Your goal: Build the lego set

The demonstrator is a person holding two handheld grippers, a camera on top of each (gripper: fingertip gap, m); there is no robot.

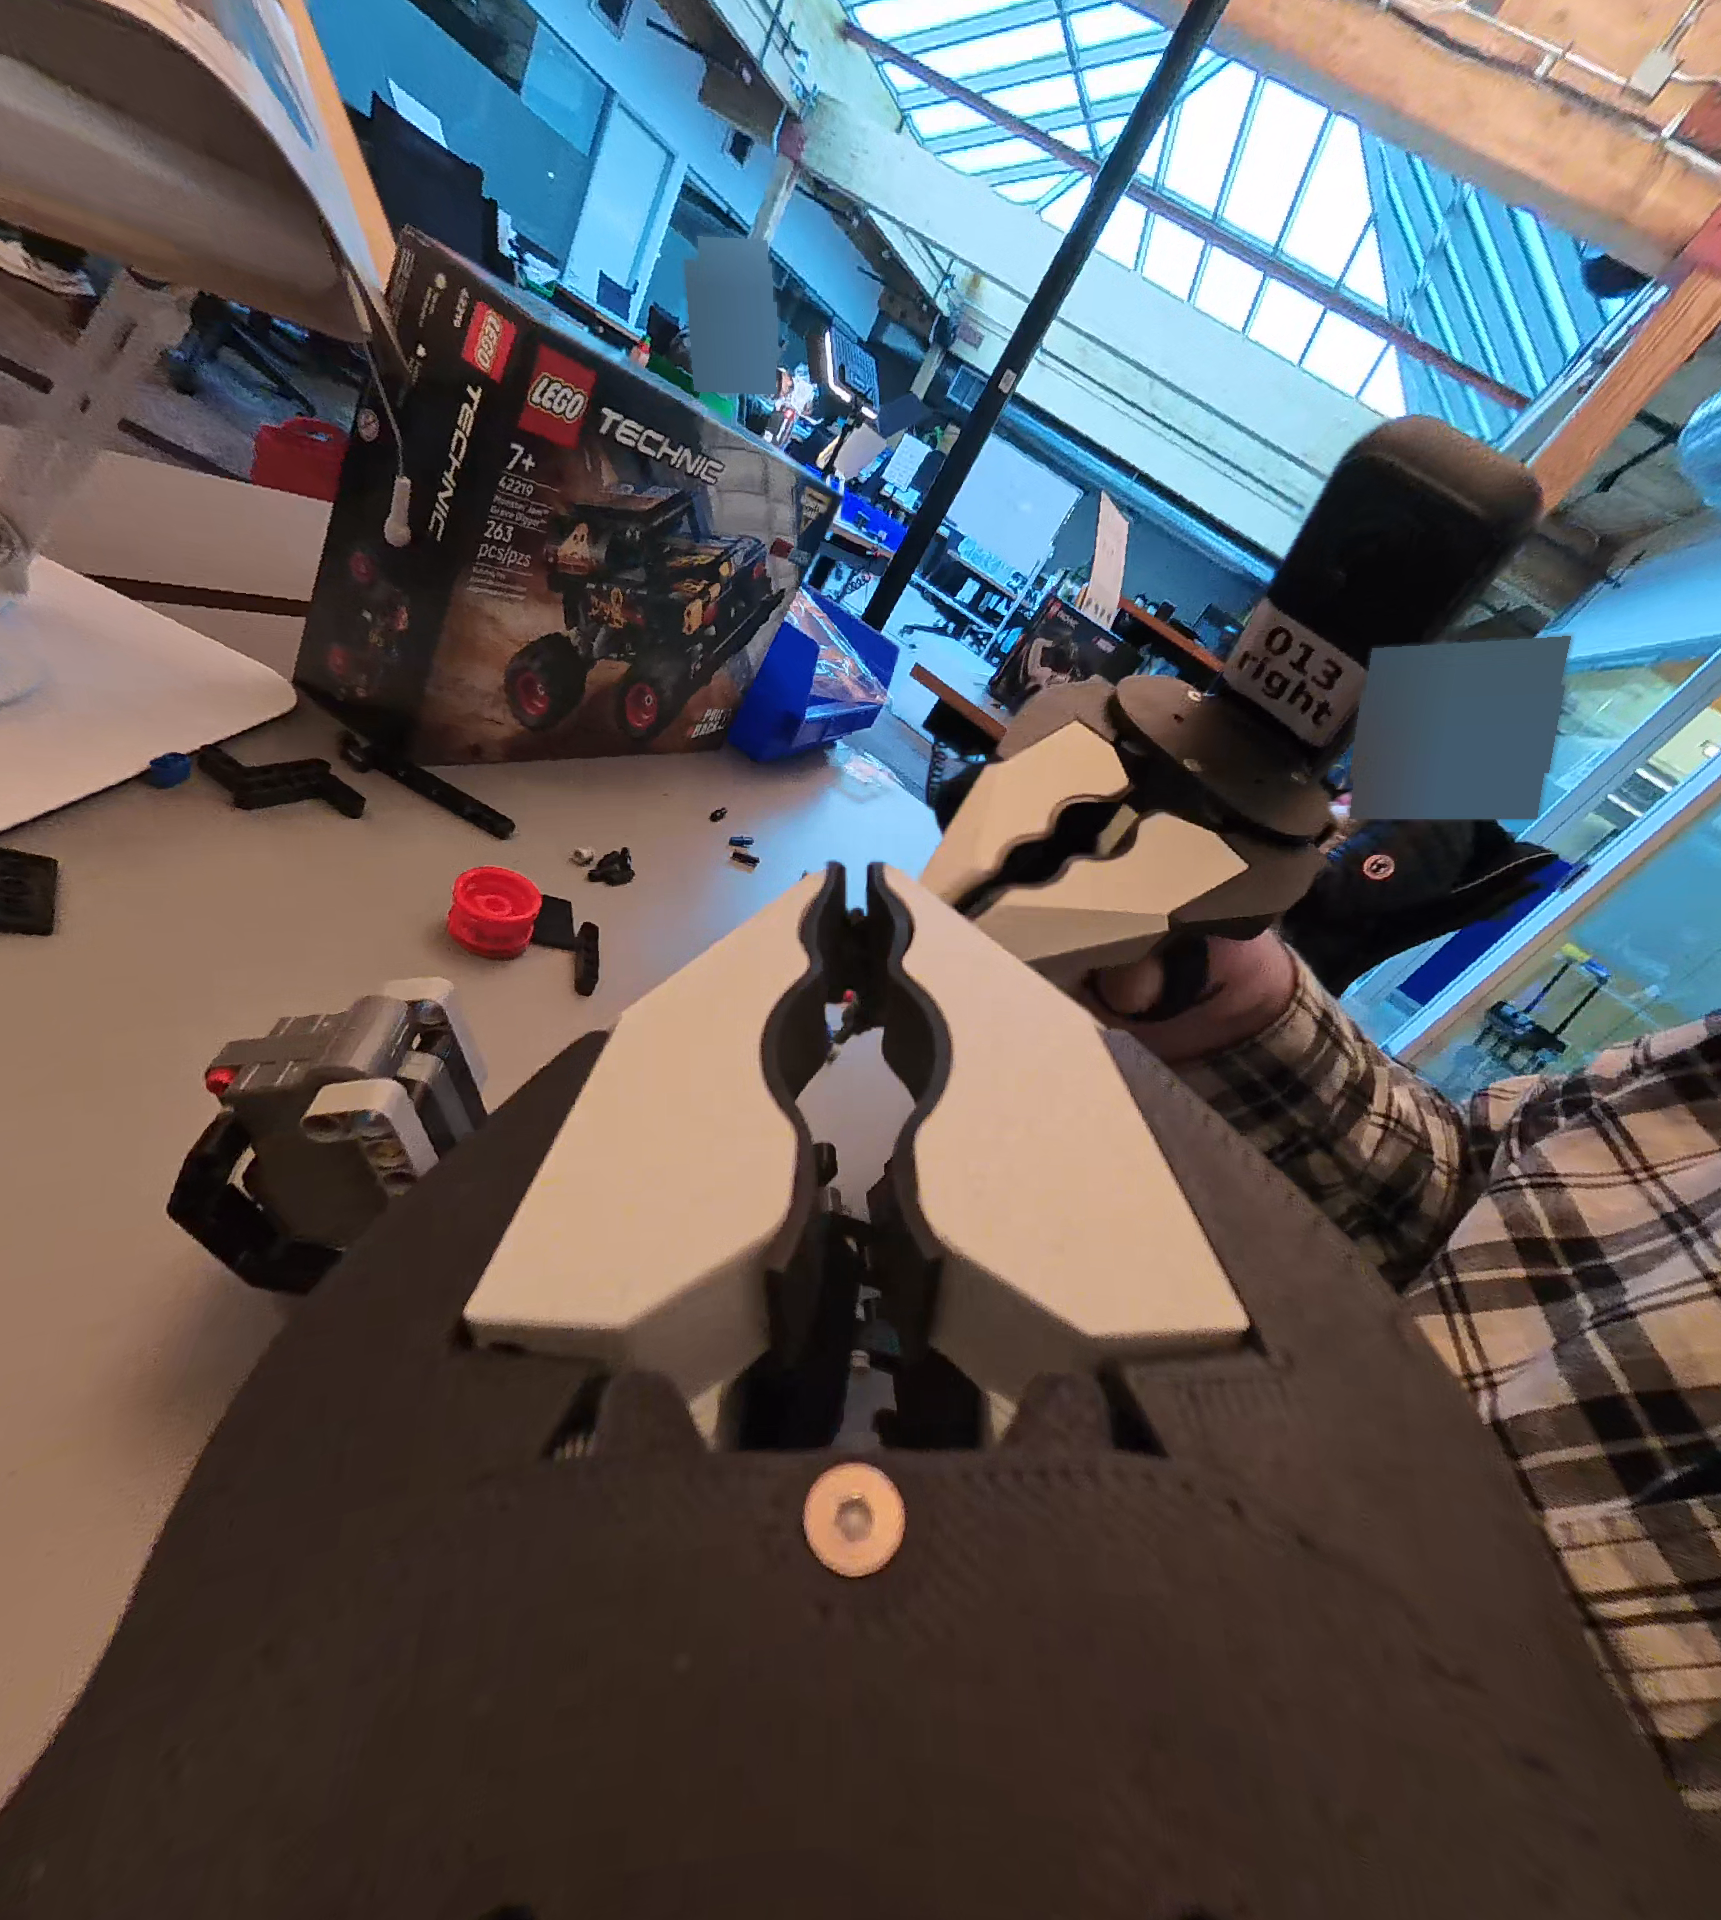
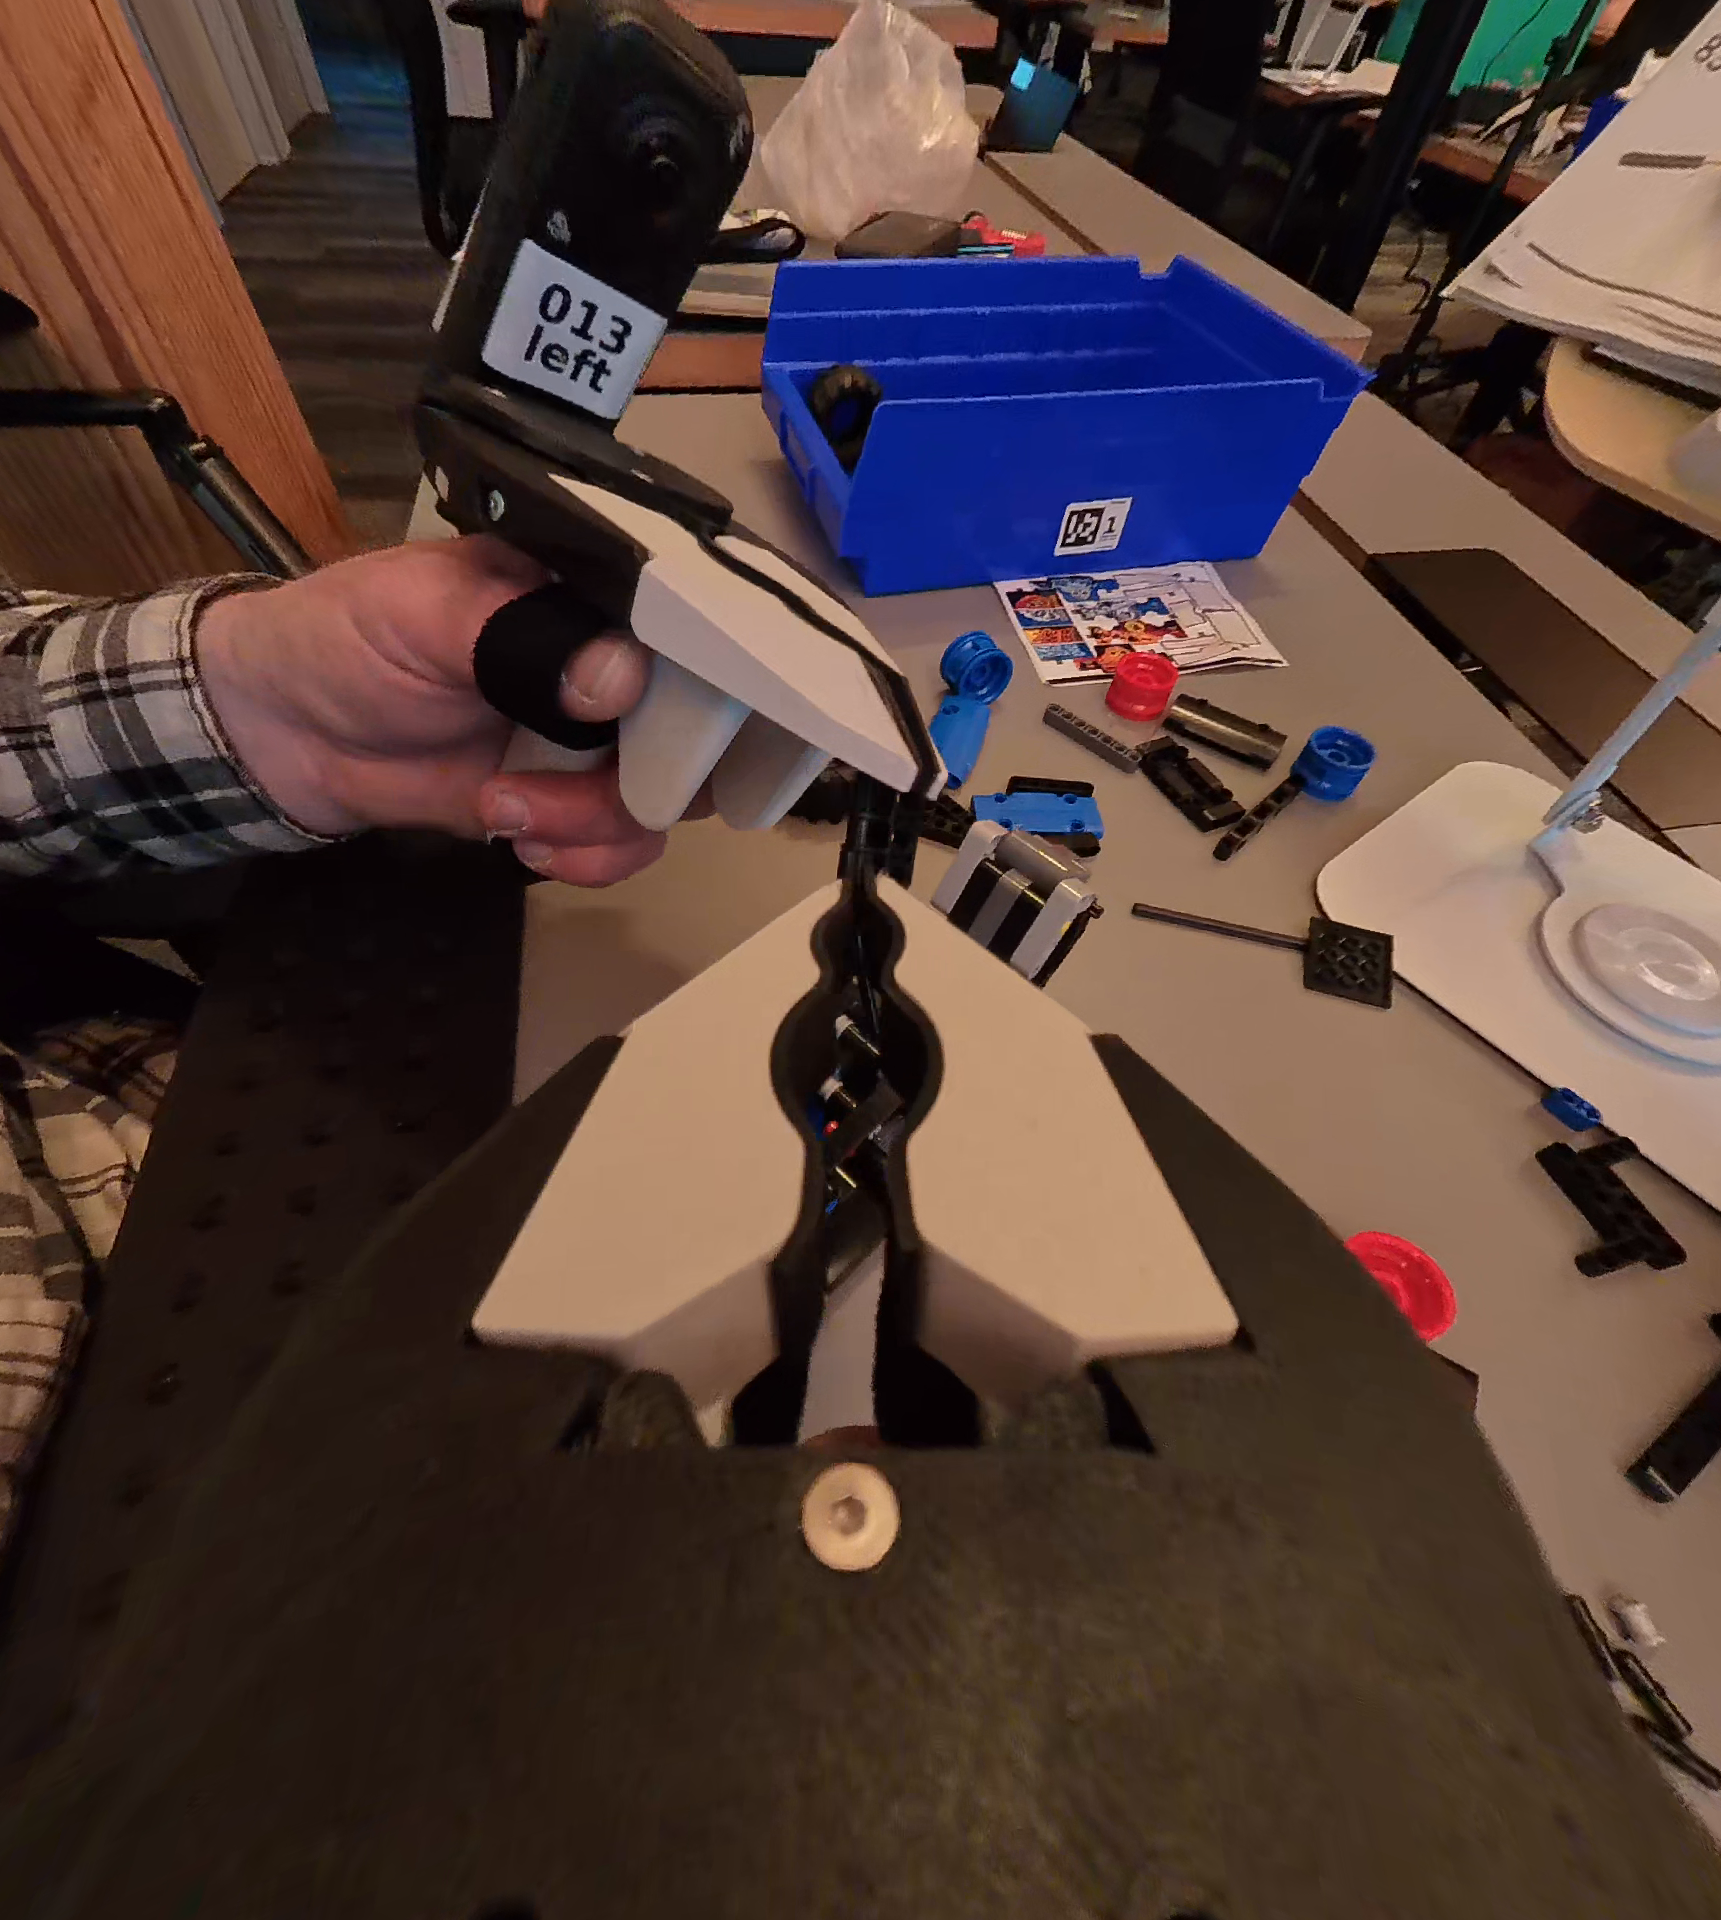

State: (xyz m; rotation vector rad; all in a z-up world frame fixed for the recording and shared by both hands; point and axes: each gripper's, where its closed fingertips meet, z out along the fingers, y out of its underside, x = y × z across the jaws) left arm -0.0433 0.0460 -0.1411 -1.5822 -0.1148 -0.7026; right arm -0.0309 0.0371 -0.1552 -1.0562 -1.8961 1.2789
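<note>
My left gripper [image 1: 856, 883] is shut on a small black Lego piece [image 1: 854, 935] pinched near its tips. In the right wrist view the left gripper [image 2: 923, 779] comes in from the upper left and grips the top of the same black piece [image 2: 871, 831]. My right gripper [image 2: 861, 896] is shut on the lower part of this black assembly, which runs back between its pads with blue and red bits showing. The right gripper also shows in the left wrist view [image 1: 949, 894], tip to tip with the left one. Both hold the piece above the table [image 2: 1251, 1091].
A grey and black sub-assembly [image 2: 1022, 904] lies just beyond the grippers. Around it are red hubs [image 2: 1142, 681], blue hubs [image 2: 1334, 764], black beams [image 2: 1604, 1205] and a black axle tool [image 2: 1349, 961]. A blue bin [image 2: 1043, 416], the set's box [image 1: 565, 540] and a white booklet stand [image 2: 1614, 935] stand farther off. The grippers are tip to tip, or close to it.
</note>
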